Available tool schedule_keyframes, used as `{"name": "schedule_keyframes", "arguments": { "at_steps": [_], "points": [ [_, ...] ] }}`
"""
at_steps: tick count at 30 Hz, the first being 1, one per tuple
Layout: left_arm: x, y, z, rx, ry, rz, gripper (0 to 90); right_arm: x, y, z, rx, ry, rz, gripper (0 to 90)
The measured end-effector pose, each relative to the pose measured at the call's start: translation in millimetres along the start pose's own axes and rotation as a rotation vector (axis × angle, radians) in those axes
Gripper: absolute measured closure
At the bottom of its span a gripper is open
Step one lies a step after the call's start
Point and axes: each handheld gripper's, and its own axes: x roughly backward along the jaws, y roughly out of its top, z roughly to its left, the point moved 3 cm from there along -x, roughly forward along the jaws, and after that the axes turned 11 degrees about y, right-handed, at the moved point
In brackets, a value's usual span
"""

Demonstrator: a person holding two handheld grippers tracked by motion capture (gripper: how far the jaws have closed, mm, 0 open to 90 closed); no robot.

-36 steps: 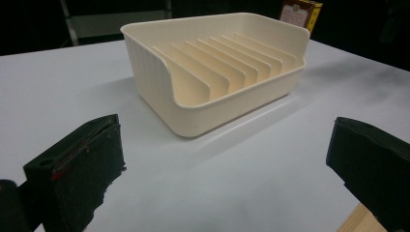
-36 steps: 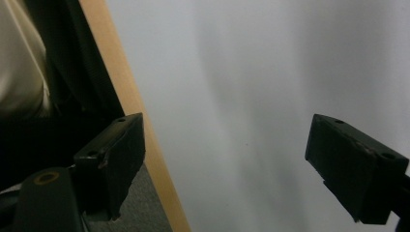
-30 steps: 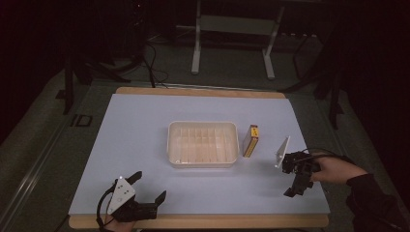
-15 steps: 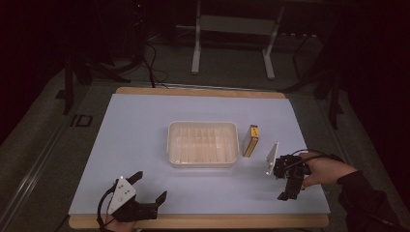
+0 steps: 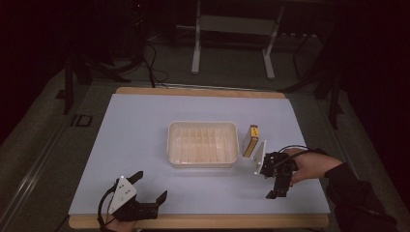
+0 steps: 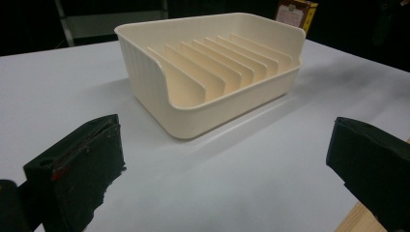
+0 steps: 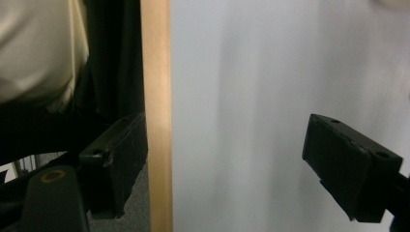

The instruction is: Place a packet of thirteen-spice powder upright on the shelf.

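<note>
A cream tray (image 5: 203, 144) with upright dividers sits mid-table, empty. A small yellow-brown box (image 5: 250, 140) stands upright against its right side. My left gripper (image 5: 151, 185) rests at the front left edge, open and empty; in its own view the wide-apart jaws (image 6: 222, 179) frame the tray (image 6: 212, 72), with the box (image 6: 296, 12) behind it. My right gripper (image 5: 276, 189) hovers just right of the box, tilted toward the front edge. Its jaws have narrowed slightly within the last second but stand open (image 7: 237, 164) with nothing between them.
The white mat (image 5: 145, 125) lies on a wooden table whose front edge (image 7: 157, 96) runs through the right gripper view, beside a person's light shirt (image 7: 38, 48). Stand legs (image 5: 196, 53) and cables lie on the dark floor beyond the far edge.
The right hand and its gripper have moved left across the table, closer to the box and tray. The left gripper has stayed in place.
</note>
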Motion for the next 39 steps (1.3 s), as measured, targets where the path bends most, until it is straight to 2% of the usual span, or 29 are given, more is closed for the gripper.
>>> {"name": "schedule_keyframes", "arguments": {
  "at_steps": [3,6,13,22,23,24,26,33,39],
  "points": [
    [0.0,-0.1,0.1,0.001,0.0,0.0,0.0,1.4,5.8,-0.3,0.02,0.003,-0.007,16.5],
    [0.3,0.0,0.3,0.003,0.001,-0.003,0.0,3.1,16.8,-1.0,0.06,0.001,-0.004,16.5],
    [0.6,-0.3,0.8,0.003,0.0,-0.001,0.0,12.5,30.6,-2.7,0.06,-0.006,-0.002,16.5],
    [1.7,-0.9,1.1,0.004,0.004,0.0,0.0,29.9,37.8,-5.8,0.087,-0.046,-0.013,16.5],
    [2.1,-1.2,1.8,0.005,0.005,0.0,0.0,29.9,37.8,-5.8,0.087,-0.046,-0.013,16.8],
    [2.2,-1.5,1.9,0.007,0.005,0.0,0.0,37.9,39.1,-7.3,0.087,-0.052,-0.032,18.9],
    [2.7,-1.9,2.5,0.007,0.006,0.003,0.0,43.2,39.4,-9.3,0.088,-0.07,-0.028,18.9],
    [5.9,-2.5,2.6,0.02,0.003,-0.009,0.0,64.0,38.6,-21.2,0.043,-0.11,-0.049,18.0],
    [8.1,-3.4,3.7,0.022,0.009,-0.01,0.0,78.6,37.7,-32.8,0.028,-0.13,-0.052,17.5]
  ]
}}
